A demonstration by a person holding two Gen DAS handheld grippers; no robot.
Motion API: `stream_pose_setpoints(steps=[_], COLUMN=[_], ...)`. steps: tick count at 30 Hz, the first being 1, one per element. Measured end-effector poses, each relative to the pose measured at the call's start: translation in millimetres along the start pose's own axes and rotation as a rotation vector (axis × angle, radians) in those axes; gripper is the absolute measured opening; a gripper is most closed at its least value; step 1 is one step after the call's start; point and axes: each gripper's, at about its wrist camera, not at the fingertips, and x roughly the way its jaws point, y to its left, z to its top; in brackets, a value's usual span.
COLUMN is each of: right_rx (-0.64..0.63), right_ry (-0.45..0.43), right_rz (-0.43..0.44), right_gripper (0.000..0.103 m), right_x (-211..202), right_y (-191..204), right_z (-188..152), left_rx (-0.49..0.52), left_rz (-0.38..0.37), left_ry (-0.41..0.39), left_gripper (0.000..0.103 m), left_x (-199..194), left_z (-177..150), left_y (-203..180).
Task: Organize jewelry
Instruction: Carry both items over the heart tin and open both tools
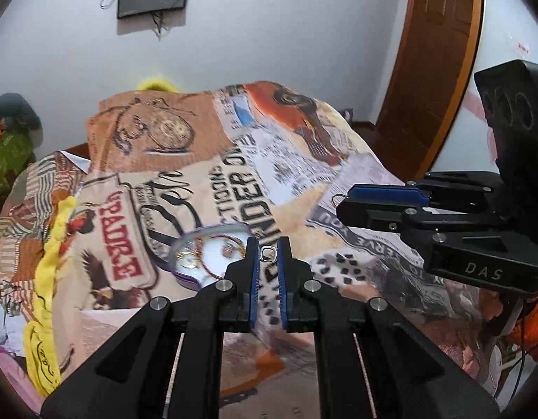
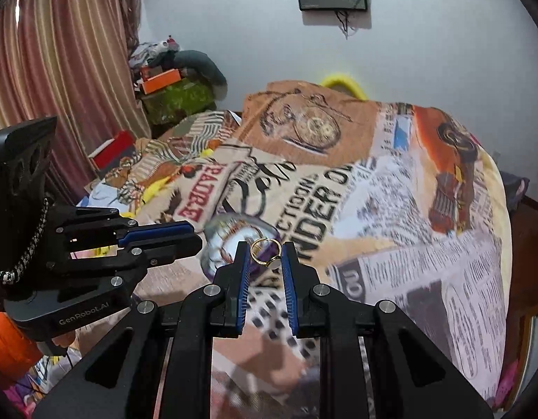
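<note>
My left gripper (image 1: 268,254) is shut on a small silver ring (image 1: 268,253), held at its fingertips above the printed blanket. My right gripper (image 2: 265,256) is shut on a gold ring (image 2: 264,252) with a small flat top. A clear round dish (image 1: 202,251) with a purple base holds a thin bangle and other small jewelry; it lies just left of my left fingertips. It also shows in the right wrist view (image 2: 230,241), just beyond and left of my right fingertips. The right gripper (image 1: 342,204) shows at the right of the left wrist view, with the gold ring (image 1: 338,200) at its tip.
A printed blanket (image 1: 304,160) with newspaper patterns covers the bed. A yellow cloth (image 1: 56,237) lies along its left edge. Piled clothes and orange boxes (image 2: 164,80) stand by the curtain. A wooden door (image 1: 433,70) is at the right.
</note>
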Motion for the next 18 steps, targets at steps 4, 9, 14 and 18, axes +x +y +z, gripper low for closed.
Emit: stream_pose_setpoints(steps=[4, 9, 14, 18], right_rx=[-0.008, 0.004, 0.024, 0.036], right_ry=[-0.008, 0.012, 0.07, 0.11], right_rz=[0.015, 0.029, 0.05, 0.06], right_gripper=[0.016, 0.016, 0.016, 0.016], right_x=[8, 29, 57, 74], right_y=[8, 11, 9, 8], right_z=[9, 15, 18, 19], left_rx=[-0.012, -0.054, -0.127, -0.157], left_rz=[0.028, 0.038, 0.0, -0.019], left_ry=[-0.023, -0.012, 0.049, 0.082], left_gripper=[0.008, 0.008, 0.008, 0.008], left_x=[-5, 5, 32, 48], left_z=[2, 0, -10, -18], left_y=[14, 35, 58, 66])
